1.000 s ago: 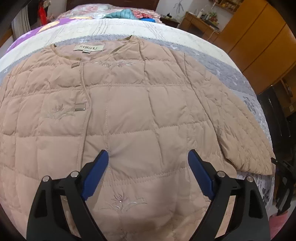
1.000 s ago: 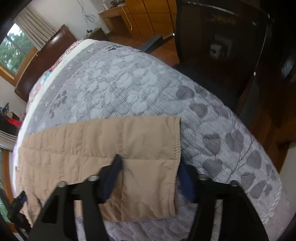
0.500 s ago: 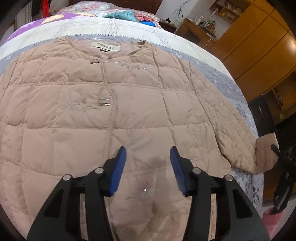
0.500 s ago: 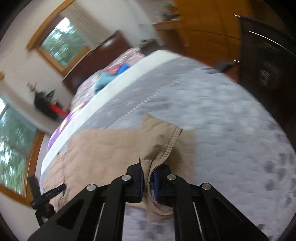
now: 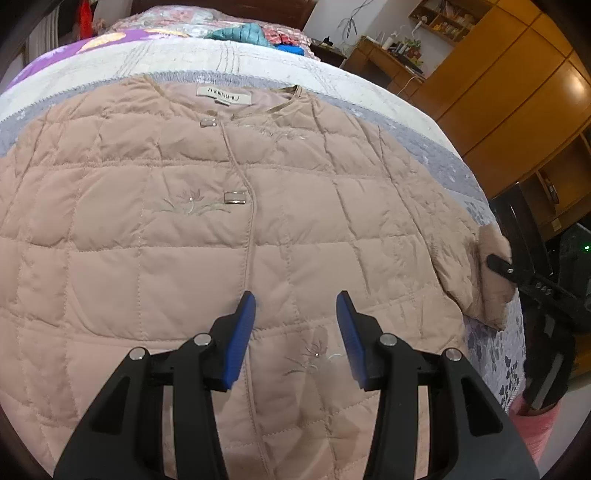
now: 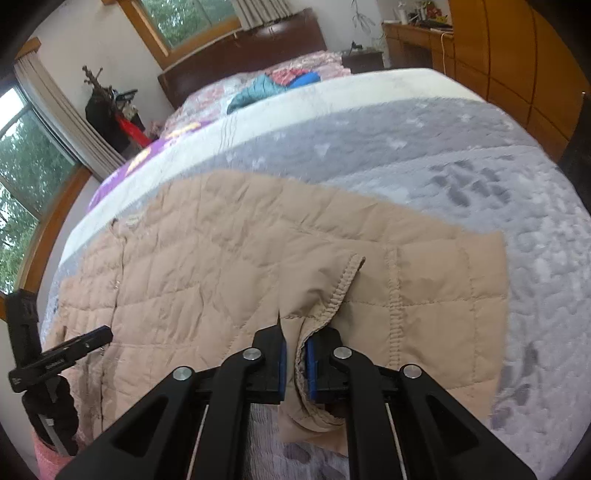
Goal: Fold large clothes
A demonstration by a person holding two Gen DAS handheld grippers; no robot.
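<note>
So from my left cam the jacket (image 5: pixel 207 236) lies flat across the bed (image 5: pixel 258 62), collar toward the far end, hem toward me. My left tool (image 5: pixel 295 317) hangs over the lower front, just right of the closure line, jaws closing with only the flat front panel below them. The sleeve (image 5: pixel 476 273) runs off to the right edge of the bed, and my right tool (image 6: pixel 294 350) has its cuff (image 6: pixel 332 295) pinched, folded back over the sleeve. A pile of clothes (image 5: pixel 240 33) sits behind the jacket near the headboard, wardrobe (image 5: pixel 517 85) off to the right
</note>
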